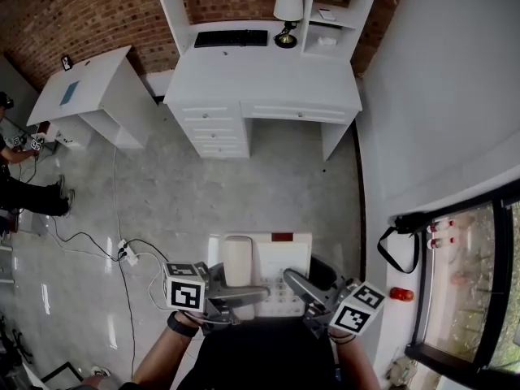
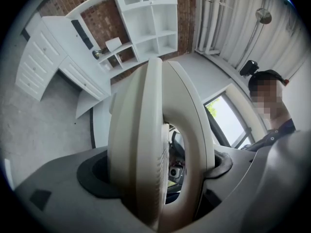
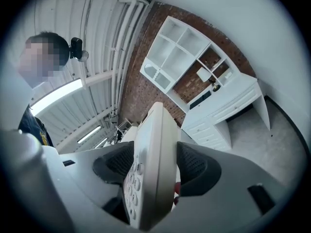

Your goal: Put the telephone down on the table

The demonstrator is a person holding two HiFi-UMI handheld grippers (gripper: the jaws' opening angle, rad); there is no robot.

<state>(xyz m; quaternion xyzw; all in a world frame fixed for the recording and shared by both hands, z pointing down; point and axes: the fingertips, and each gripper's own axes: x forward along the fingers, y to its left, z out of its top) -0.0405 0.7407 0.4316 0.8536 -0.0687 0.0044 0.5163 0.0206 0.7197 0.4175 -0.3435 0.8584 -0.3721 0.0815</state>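
Note:
A cream telephone (image 1: 280,258), with its handset (image 1: 237,260) lying on its left side, hangs in the air above the grey floor, just in front of me. My left gripper (image 1: 253,292) is shut on its handset side, and in the left gripper view the telephone (image 2: 146,140) fills the space between the dark pads (image 2: 95,178). My right gripper (image 1: 302,283) holds the keypad side. The right gripper view shows the telephone (image 3: 155,149) edge-on with both pads (image 3: 197,166) against it. The white desk (image 1: 260,80) stands farther ahead.
On the desk are a black keyboard (image 1: 231,37) and a lamp (image 1: 287,10) under a shelf unit. A small white table (image 1: 81,92) stands at the left, a person (image 1: 20,193) at the left edge. Cables (image 1: 122,250) lie on the floor. A black-framed window (image 1: 463,283) is at the right.

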